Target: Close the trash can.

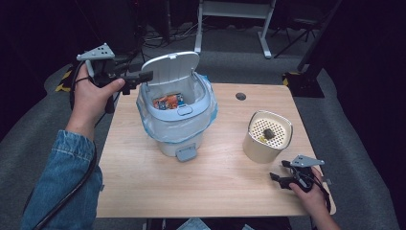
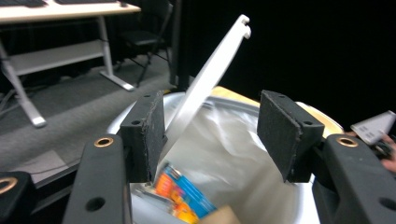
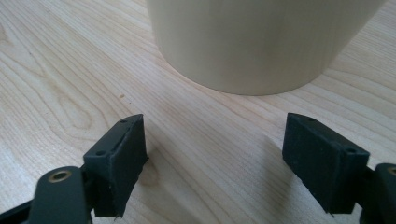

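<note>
**Inspector:** Bin [image 1: 174,120] stands at mid-table, lid [image 1: 173,66] raised at its far edge, liner bag fitted, an orange-and-blue packet [image 1: 168,101] inside. Nearest of all, well right of the bin, the right gripper [image 1: 280,179] rests low on the table [image 1: 215,182], jaws spread, holding nothing, facing the cream container [image 1: 267,136].

**Assessor:** And the left gripper [image 1: 143,76]?

**Inspector:** At the bin's far-left rim, jaws parted and empty, just beside the lid edge [image 2: 210,74].

**Assessor:** Advice?

**Inspector:** I judge the lid is the step. Contact it squarely near its free tip and guide it slowly, lest the light bin shift.
</note>
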Action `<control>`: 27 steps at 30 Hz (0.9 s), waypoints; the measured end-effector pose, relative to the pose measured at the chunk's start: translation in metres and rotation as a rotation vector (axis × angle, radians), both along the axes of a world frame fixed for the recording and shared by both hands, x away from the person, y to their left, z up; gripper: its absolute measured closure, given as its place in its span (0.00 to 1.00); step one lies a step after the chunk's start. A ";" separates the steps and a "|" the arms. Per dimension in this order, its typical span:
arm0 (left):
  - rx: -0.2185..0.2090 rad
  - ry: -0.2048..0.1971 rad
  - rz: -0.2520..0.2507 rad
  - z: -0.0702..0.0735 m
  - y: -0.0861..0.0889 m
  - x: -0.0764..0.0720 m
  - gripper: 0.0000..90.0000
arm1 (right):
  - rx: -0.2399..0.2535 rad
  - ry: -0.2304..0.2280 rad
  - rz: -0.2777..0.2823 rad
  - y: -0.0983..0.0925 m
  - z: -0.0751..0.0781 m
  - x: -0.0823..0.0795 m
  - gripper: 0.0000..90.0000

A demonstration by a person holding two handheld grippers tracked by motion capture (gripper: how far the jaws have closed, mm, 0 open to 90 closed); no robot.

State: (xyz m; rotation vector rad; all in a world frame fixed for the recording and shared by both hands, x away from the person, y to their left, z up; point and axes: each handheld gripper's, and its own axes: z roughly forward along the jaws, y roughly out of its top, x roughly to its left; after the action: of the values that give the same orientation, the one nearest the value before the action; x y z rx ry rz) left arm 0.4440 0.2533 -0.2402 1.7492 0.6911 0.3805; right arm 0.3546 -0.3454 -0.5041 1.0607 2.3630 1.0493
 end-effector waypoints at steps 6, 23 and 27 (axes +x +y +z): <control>0.041 0.015 -0.054 -0.003 -0.014 -0.016 0.47 | 0.001 0.000 -0.001 0.000 0.000 0.000 0.25; 0.056 0.166 -0.107 -0.019 -0.055 -0.016 0.63 | 0.001 0.000 -0.010 0.001 0.000 -0.001 0.25; 0.093 0.150 -0.088 -0.022 -0.062 -0.014 0.69 | 0.001 0.000 -0.010 0.001 0.000 -0.001 0.25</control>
State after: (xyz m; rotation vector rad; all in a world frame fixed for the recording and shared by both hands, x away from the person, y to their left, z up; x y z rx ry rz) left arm 0.4298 0.1910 -0.2619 1.9035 0.7100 0.2256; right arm 0.3532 -0.3448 -0.5040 1.0719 2.3550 1.0470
